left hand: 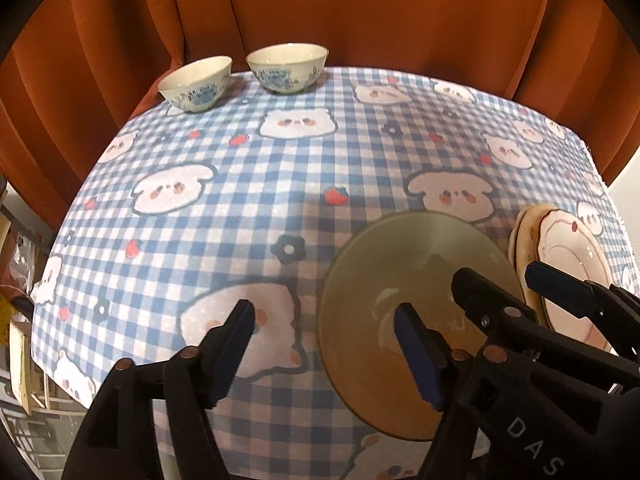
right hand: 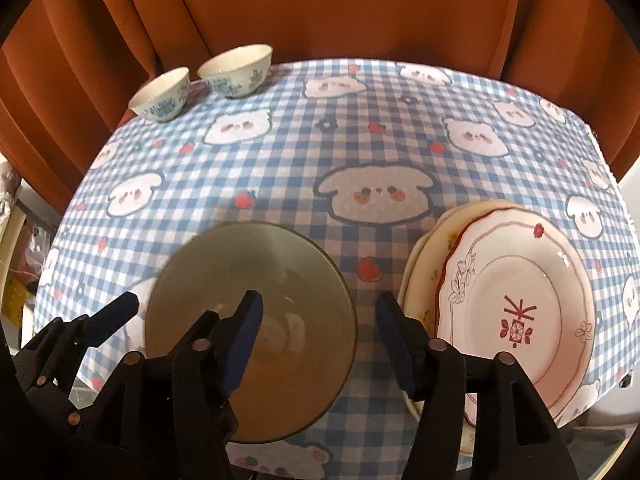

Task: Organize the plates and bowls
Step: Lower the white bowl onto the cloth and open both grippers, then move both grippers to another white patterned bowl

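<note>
A smoky green glass dish [left hand: 420, 256] [right hand: 248, 264] lies flat on the checked tablecloth near the front. My left gripper [left hand: 324, 318] is open over the dish's left rim, one finger above the cloth and the other above the glass. My right gripper [right hand: 320, 306] [left hand: 502, 276] is open over the dish's right rim, its outer finger close to a stack of plates [right hand: 516, 280] [left hand: 568, 248]. The top plate is pink-white with a red motif. One of the left gripper's fingers [right hand: 120, 314] shows at the dish's left. Two blue-patterned bowls [left hand: 196, 86] [left hand: 286, 68] stand upright at the far left corner.
The table [left hand: 240, 220] carries a blue-and-white checked cloth with bear prints. An orange curtain [left hand: 360, 12] hangs right behind it. The plate stack sits near the right front edge. Shelves and clutter [left hand: 24, 320] lie beyond the left edge.
</note>
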A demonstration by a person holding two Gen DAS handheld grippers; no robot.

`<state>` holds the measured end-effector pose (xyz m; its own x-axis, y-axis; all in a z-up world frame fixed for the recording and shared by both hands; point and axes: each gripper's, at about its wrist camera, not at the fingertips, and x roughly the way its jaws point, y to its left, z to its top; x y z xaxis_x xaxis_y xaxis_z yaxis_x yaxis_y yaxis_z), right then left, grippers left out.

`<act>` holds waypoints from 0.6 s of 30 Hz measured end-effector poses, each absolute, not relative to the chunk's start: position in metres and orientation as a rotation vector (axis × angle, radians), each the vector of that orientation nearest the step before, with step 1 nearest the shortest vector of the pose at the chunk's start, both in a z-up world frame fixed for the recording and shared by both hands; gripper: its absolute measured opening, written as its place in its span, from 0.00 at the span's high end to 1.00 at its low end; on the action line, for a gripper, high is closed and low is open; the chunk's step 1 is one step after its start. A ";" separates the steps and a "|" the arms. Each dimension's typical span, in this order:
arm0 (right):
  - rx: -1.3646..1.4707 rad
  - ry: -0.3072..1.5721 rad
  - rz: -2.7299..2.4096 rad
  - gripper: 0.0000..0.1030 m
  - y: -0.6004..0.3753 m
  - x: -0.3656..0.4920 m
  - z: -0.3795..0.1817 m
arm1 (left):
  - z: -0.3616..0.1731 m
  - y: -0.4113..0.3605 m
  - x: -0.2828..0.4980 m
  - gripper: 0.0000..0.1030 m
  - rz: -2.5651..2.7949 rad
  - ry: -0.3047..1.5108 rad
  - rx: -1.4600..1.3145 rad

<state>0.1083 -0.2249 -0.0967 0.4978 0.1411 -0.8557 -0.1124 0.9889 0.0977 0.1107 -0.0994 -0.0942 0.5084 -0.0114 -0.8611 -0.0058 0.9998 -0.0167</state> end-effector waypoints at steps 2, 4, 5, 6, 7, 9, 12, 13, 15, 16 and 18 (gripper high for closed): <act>0.029 1.029 0.149 0.37 -0.219 0.109 -0.091 | -0.091 -0.094 0.112 0.24 -0.015 1.030 -0.021; 0.028 1.021 0.138 0.36 -0.213 0.109 -0.087 | -0.089 -0.085 0.116 0.24 -0.027 1.028 -0.018; 0.029 1.020 0.132 0.36 -0.209 0.110 -0.086 | -0.088 -0.080 0.120 0.24 -0.035 1.028 -0.014; 0.032 1.021 0.125 0.36 -0.204 0.112 -0.085 | -0.088 -0.076 0.122 0.24 -0.040 1.029 -0.011; 0.036 1.021 0.120 0.36 -0.200 0.113 -0.084 | -0.088 -0.071 0.124 0.24 -0.045 1.033 -0.008; 0.044 1.027 0.107 0.36 -0.190 0.117 -0.083 | -0.086 -0.060 0.129 0.23 -0.063 1.037 -0.008; 0.044 1.027 0.089 0.35 -0.174 0.123 -0.079 | -0.083 -0.045 0.136 0.23 -0.089 1.035 -0.001; 0.046 1.026 0.083 0.35 -0.168 0.126 -0.077 | -0.081 -0.040 0.139 0.23 -0.092 1.035 0.003; 0.057 1.025 0.072 0.35 -0.157 0.131 -0.074 | -0.078 -0.026 0.146 0.23 -0.103 1.032 0.003; 0.060 1.023 0.068 0.35 -0.151 0.133 -0.073 | -0.076 -0.021 0.149 0.23 -0.108 1.028 0.004; 0.063 1.014 0.059 0.35 -0.141 0.138 -0.069 | -0.074 -0.009 0.157 0.23 -0.120 1.024 0.007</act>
<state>0.1380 -0.1405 -0.0688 0.5269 0.0787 -0.8463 -0.0205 0.9966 0.0799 0.1573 -0.0085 -0.0742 0.5136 -0.0967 -0.8526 0.1031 0.9934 -0.0506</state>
